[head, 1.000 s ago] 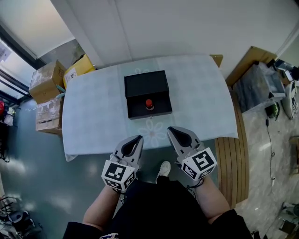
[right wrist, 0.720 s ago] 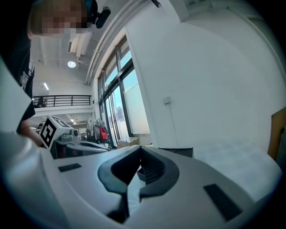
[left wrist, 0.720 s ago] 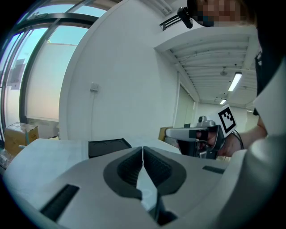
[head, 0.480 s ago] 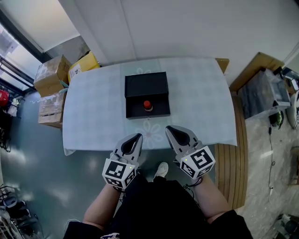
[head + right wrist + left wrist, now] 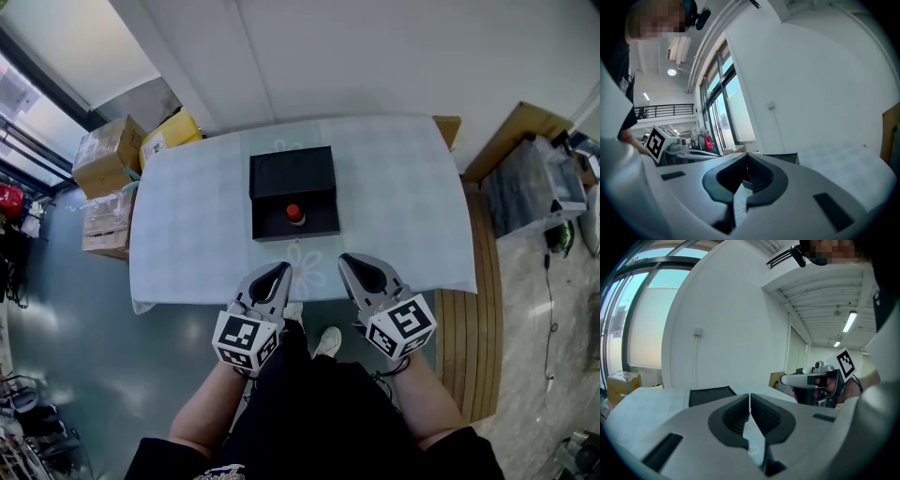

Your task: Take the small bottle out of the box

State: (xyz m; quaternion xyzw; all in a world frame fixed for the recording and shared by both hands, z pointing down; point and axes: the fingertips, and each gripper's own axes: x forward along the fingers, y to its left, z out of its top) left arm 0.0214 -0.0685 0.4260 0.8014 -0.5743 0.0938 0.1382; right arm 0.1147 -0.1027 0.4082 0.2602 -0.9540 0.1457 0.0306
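An open black box [image 5: 294, 194] lies in the middle of the table, its lid [image 5: 292, 172] folded back on the far side. A small bottle with a red cap [image 5: 295, 215] stands inside the near half. My left gripper [image 5: 284, 271] hovers at the table's near edge, left of the box's line, jaws shut and empty. My right gripper [image 5: 345, 262] is beside it to the right, also shut with nothing held. In the left gripper view the black box [image 5: 711, 395] shows beyond the closed jaws [image 5: 749, 397]. The right gripper view shows the box [image 5: 782, 158] past its shut tips [image 5: 746, 156].
The table wears a pale blue-white cloth [image 5: 197, 225] with a flower print. Cardboard boxes [image 5: 111, 159] are stacked on the floor at the left. A wooden bench [image 5: 473, 319] and a grey crate [image 5: 532, 187] stand at the right. A white wall runs behind the table.
Both grippers have crept a little forward toward the table's near edge; the left one shifted slightly right. The box and bottle have stayed put.
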